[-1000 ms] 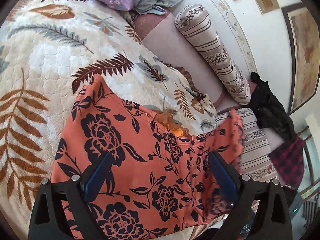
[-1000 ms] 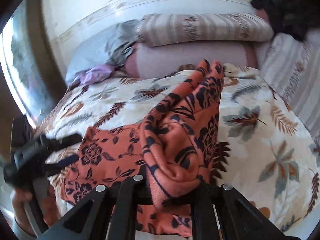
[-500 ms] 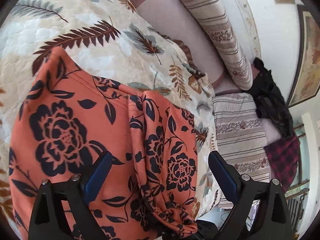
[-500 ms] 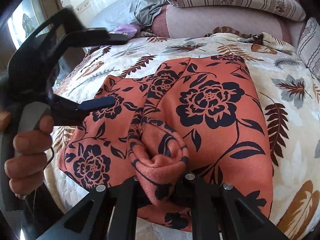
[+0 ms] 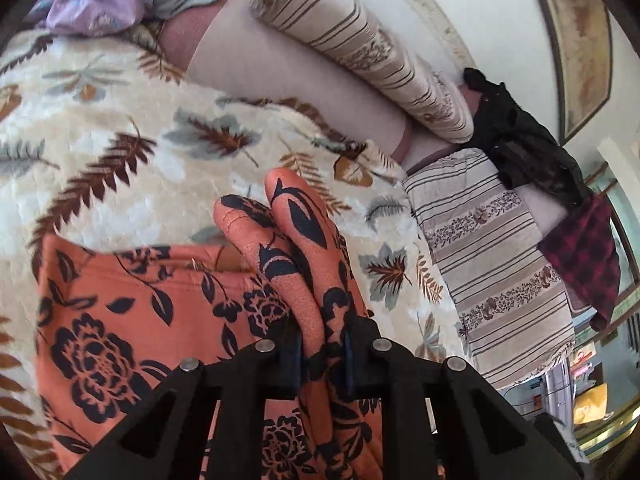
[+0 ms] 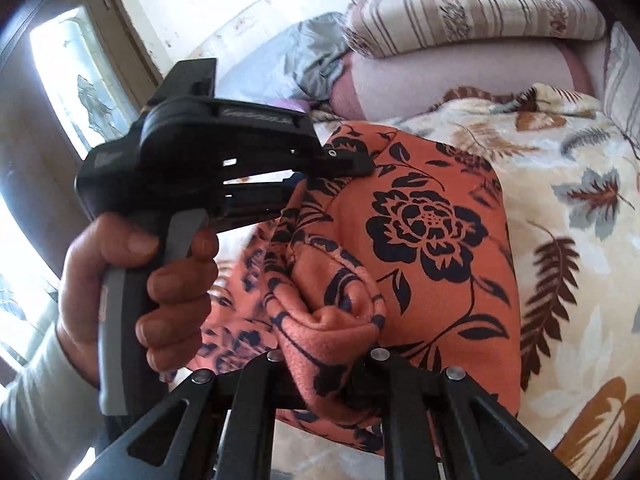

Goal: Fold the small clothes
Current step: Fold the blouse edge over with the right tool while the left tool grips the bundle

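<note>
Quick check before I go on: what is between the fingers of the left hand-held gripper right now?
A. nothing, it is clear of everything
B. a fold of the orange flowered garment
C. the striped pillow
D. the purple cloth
B: in the left wrist view the left hand-held gripper has a raised fold of the orange flowered garment between its fingers, which are closing on it and already pinch the cloth.

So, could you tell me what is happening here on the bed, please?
A person is folding an orange floral garment on a leaf-print blanket, with a handheld gripper in each hand. The right gripper is shut on a bunched fold of the cloth. The left gripper is closing on another raised fold, its fingers already pinching it. The rest of the garment lies on the blanket.
</note>
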Demonstrator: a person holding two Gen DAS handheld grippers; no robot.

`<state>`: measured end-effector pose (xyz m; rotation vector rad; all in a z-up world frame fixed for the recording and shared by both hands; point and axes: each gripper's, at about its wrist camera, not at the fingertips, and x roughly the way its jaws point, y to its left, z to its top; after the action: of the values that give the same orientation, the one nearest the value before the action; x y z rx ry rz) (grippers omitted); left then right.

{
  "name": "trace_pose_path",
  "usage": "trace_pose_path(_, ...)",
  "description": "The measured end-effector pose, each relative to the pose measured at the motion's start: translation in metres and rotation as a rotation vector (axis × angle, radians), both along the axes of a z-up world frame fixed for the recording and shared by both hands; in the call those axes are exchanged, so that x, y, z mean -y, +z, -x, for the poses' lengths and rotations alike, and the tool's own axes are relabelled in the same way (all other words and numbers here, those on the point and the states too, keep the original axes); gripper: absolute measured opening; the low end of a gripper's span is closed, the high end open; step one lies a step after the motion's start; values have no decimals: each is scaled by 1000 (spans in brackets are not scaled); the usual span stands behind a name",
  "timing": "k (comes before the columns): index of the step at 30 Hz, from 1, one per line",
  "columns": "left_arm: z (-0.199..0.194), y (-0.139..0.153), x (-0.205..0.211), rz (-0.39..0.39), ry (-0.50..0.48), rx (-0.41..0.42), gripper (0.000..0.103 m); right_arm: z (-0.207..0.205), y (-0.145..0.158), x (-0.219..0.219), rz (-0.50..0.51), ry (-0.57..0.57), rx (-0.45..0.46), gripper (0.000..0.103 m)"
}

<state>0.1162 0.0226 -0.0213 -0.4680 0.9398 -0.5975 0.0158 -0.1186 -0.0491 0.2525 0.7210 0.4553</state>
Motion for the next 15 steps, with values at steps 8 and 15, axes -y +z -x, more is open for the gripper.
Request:
trace_pose_path(8,-26,-103,-103,-93,94,-237,17,-35,-44,-106,111,191,-156,11)
trace_pose_path(15,-18,-65,-95,-126,31,-40,16,-22,-23,-126,184,185,-106,11)
